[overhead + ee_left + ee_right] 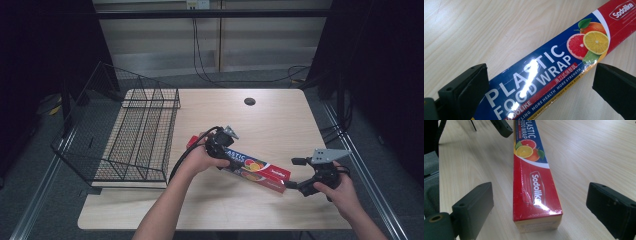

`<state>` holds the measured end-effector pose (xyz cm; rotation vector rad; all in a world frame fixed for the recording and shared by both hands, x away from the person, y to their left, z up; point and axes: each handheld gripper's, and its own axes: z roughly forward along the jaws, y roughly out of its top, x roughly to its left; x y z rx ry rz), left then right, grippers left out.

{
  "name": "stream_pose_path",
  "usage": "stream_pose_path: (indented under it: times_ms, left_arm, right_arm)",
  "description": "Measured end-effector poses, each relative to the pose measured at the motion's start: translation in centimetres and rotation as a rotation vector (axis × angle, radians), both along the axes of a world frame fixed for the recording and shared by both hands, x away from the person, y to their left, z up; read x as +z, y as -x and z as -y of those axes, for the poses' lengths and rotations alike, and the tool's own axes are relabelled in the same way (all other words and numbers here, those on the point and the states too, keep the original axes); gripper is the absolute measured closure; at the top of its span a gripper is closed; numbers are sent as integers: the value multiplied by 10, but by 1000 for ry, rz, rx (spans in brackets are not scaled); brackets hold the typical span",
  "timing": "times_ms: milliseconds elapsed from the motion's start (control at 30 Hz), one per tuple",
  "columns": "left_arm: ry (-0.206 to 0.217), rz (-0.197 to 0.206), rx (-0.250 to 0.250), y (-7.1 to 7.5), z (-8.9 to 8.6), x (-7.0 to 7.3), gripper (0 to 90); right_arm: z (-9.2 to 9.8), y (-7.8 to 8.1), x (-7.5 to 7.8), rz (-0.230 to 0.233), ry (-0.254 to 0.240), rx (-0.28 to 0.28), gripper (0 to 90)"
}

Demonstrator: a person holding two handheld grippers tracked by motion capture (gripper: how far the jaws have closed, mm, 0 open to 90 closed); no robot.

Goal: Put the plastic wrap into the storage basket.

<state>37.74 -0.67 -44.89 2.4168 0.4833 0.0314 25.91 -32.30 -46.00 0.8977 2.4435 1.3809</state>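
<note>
A long red-and-blue box of plastic food wrap (256, 169) lies flat and aslant on the wooden table (280, 120). My left gripper (223, 152) hangs over its blue end, open, with the box (544, 72) between the jaws and gaps on both sides. My right gripper (296, 175) is open at the red end. The box's red end (536, 195) lies between those jaws, touching neither. The left gripper's finger (502, 127) shows at the top of the right gripper view.
A black wire basket (135, 135) stands along the table's left side, close to the left hand. A dark round hole (249, 101) sits near the table's far edge. Bare wood spreads beyond and in front of the box.
</note>
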Motion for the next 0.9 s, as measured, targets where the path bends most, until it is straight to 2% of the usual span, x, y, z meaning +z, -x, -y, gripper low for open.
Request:
stream_pose_path:
  times_ms: [67, 233, 367, 467, 500, 633, 700, 900]
  left_arm:
    - [-13, 21, -18, 1, 1, -1, 0]
    - [-5, 13, -20, 0, 0, -1, 0]
    - [-5, 39, -41, -1, 1, -2, 0]
    - [-9, 33, -32, -3, 3, -7, 0]
    - [-18, 36, -39, -4, 4, -9, 0]
    - [-6, 25, -54, -5, 5, -11, 0]
    - [-19, 33, -72, -5, 5, -11, 0]
    - [-5, -2, -85, -7, 5, -14, 0]
  right_arm:
    - [0, 0, 0, -3, 0, -1, 71]
    - [0, 0, 0, 1, 2, 0, 71]
    - [0, 0, 0, 0, 3, -1, 71]
    - [1, 1, 0, 2, 5, 0, 71]
    - [1, 1, 0, 2, 5, -1, 71]
    - [0, 1, 0, 4, 5, -2, 71]
    - [1, 2, 0, 6, 3, 1, 71]
    - [1, 1, 0, 0, 1, 2, 71]
